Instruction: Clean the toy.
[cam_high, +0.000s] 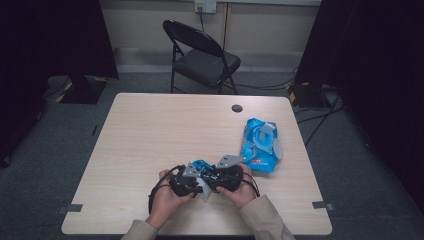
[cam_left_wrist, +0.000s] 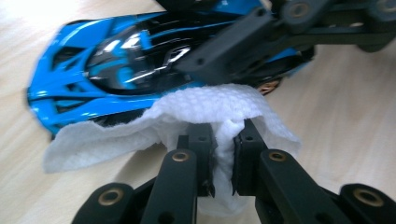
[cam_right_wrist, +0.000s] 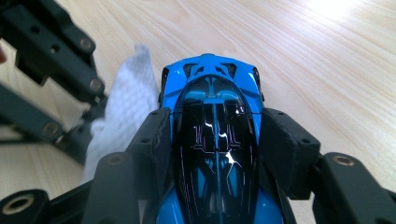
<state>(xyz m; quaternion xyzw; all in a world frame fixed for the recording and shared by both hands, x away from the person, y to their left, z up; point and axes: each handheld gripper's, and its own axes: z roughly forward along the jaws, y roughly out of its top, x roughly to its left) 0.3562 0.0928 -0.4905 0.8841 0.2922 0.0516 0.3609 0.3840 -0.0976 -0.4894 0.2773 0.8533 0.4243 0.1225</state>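
The blue toy car (cam_right_wrist: 215, 140) sits near the table's (cam_high: 150, 130) near edge, clamped by its sides in the right gripper (cam_right_wrist: 215, 154). The left gripper (cam_left_wrist: 224, 154), jaws pinched shut on a white wipe (cam_left_wrist: 154, 121), presses it against the car's side. A blue wipes pack (cam_high: 261, 145) lies just to the far right.

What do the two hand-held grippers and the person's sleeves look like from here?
Both are black. The left hand-held gripper and right hand-held gripper each carry a grey three-cornered plate on top and trail a black cable. Up close, the jaws are flat black link bars joined by brass-coloured rivets, ending in blocky black pads. The person's sleeves are beige, reaching to the wrists.
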